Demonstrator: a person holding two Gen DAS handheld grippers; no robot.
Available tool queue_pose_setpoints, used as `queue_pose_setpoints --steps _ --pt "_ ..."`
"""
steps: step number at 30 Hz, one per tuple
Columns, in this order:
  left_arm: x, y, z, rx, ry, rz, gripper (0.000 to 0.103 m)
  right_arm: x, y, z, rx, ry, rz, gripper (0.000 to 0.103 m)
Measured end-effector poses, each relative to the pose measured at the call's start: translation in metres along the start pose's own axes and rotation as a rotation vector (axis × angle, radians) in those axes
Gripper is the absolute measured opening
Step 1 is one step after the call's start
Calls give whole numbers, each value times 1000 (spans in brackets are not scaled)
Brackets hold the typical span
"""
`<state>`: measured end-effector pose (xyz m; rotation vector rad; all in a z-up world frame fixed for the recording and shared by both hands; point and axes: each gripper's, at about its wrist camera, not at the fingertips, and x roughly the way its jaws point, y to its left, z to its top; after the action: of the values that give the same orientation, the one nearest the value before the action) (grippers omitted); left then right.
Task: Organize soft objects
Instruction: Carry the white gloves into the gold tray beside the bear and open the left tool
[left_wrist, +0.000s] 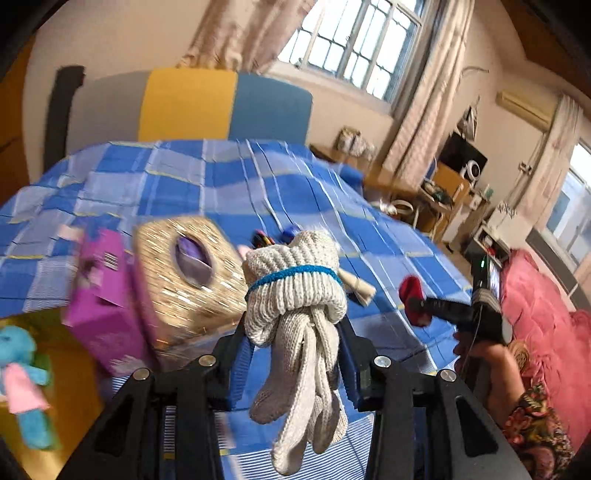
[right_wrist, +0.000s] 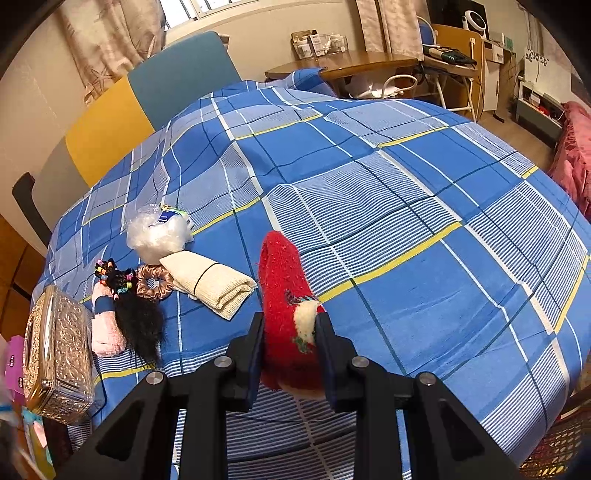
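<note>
Over the bed (right_wrist: 406, 177): left gripper (left_wrist: 295, 332) pinching light, floppy gloves (left_wrist: 295, 295) mid-bundle, right gripper (right_wrist: 290, 332) squeezing limp red sock (right_wrist: 284, 288).

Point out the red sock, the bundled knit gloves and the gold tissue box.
red sock (right_wrist: 282, 291), right wrist view, mid-body.
knit gloves (left_wrist: 295, 291), left wrist view, rolled cuff.
gold tissue box (left_wrist: 177, 266), left wrist view, top face.

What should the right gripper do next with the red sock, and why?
Probably carry the red sock left and lower it beside the cream cloth and pink sock. The right gripper already clamps it above bare bedspread, while the other soft items sit grouped at left. The left gripper is occupied with the bundled gloves.
</note>
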<state>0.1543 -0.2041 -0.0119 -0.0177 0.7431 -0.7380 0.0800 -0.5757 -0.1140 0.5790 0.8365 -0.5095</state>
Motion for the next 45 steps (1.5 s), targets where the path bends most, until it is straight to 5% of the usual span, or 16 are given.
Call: queue_pose_setpoints --steps 8,15,24,33,36,40,45 --pt "-67 58 24 -36 -110 59 43 -6 4 -1 -21 -27 -21 26" --pt "-85 139 14 -150 -116 151 43 -21 15 -6 -62 -84 13 26" --pt "-32 213 -21 -216 63 252 43 -30 24 -7 -97 -130 21 26" --pt "12 240 -42 -197 180 312 44 -29 25 -7 -107 -136 -5 26" --pt "19 244 -42 -199 186 319 50 -28 27 -7 -115 -137 -14 26" --pt "17 244 -43 -209 158 327 75 -28 30 -7 -131 -140 -21 26" --pt "0 235 -42 -210 103 318 78 -29 33 -8 -149 -151 -21 26"
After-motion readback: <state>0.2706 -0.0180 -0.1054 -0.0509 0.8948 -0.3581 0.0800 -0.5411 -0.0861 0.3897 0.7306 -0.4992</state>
